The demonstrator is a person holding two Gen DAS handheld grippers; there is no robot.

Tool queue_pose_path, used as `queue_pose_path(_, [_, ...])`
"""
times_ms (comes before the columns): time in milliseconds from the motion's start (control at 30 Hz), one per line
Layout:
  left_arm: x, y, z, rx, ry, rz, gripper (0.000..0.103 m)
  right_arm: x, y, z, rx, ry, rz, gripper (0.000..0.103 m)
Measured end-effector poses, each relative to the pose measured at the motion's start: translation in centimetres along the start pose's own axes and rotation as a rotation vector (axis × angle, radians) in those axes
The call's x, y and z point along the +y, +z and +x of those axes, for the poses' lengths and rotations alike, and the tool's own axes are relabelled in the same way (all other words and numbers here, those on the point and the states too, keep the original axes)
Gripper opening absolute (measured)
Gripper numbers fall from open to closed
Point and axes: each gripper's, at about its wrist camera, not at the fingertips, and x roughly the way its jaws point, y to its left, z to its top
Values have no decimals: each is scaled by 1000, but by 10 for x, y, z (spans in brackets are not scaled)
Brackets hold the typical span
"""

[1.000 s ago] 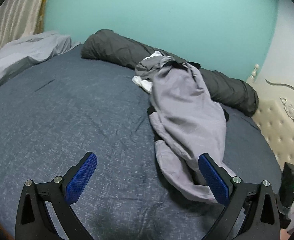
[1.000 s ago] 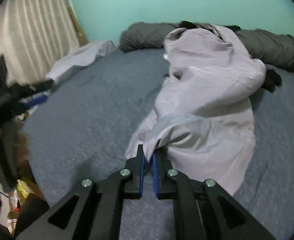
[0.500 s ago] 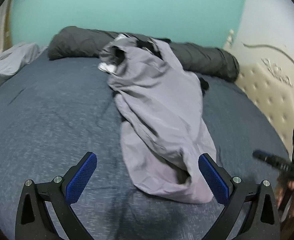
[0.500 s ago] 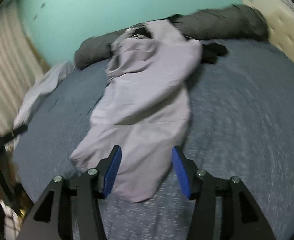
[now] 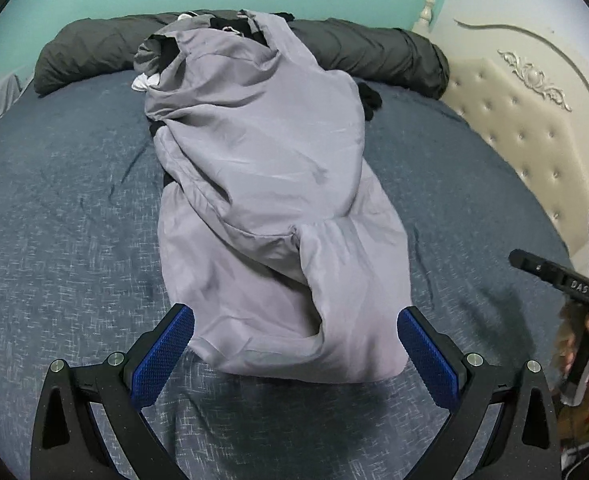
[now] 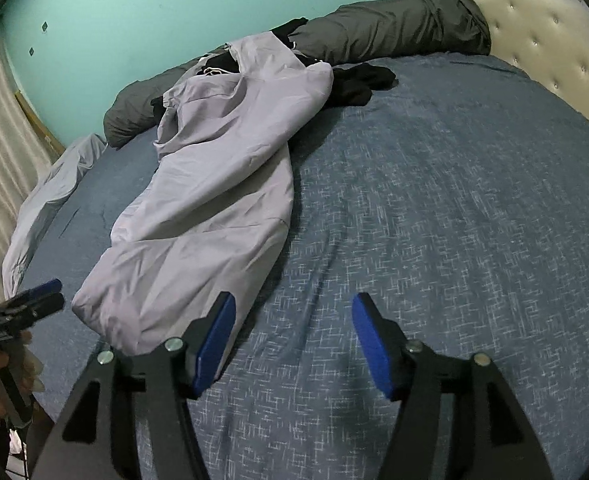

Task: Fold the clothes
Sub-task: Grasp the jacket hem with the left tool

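A crumpled light grey garment lies lengthwise on the dark blue bed, its far end draped over a pile of clothes. My left gripper is open wide, low over the garment's near end, with the cloth's edge between its blue pads but not pressed. In the right wrist view the garment lies to the left. My right gripper hangs over bare bedding with its jaws opening and nothing between them. Its left finger overlaps the garment's near corner.
A rolled dark grey duvet runs along the far side by the teal wall. Black clothes and a white item poke out from under the garment. A padded cream headboard stands on the right. A pale sheet hangs off the left.
My right gripper let go of the garment's edge, spread its jaws and swung right onto bare bedding. My left gripper moved lower and across until it straddles the garment's near end.
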Motion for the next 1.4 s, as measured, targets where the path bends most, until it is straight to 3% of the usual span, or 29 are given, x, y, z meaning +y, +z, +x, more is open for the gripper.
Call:
queue_pose_path(133, [-1,0,10,17,-15,14,100,5,1,8,12,12,-19,62])
queue_pose_path(233, [-8,0,11,7,-29,53,74,12,1,13,14,22,-32,62])
queue_pose_path(333, [-13,0,16,21,-68,74,73,18,-1,17,19,31,-43,62])
queue_pose_path(400, [-14,-1,21,33,-92,79,64,23,-2,19,24,34,-56,62])
queue_pose_path(467, [-14,-2,26,51,-103,77,43,28,-4,22,29,35,-72,62])
queue_pose_path(567, [-16,-3,32,65,-107,81,24,32,-5,27,39,37,-81,62])
queue_pose_path(600, [-17,-4,33,64,-107,93,21,32,-5,28,41,36,-80,62])
queue_pose_path(733, [-17,-5,34,60,-117,121,16,33,-5,36,50,35,-64,62])
queue_pose_path(1167, [-2,-7,48,95,-129,111,16,40,5,65,73,43,-64,62])
queue_pose_path(1400, [15,-7,41,82,-144,99,8,26,23,110,121,44,29,62])
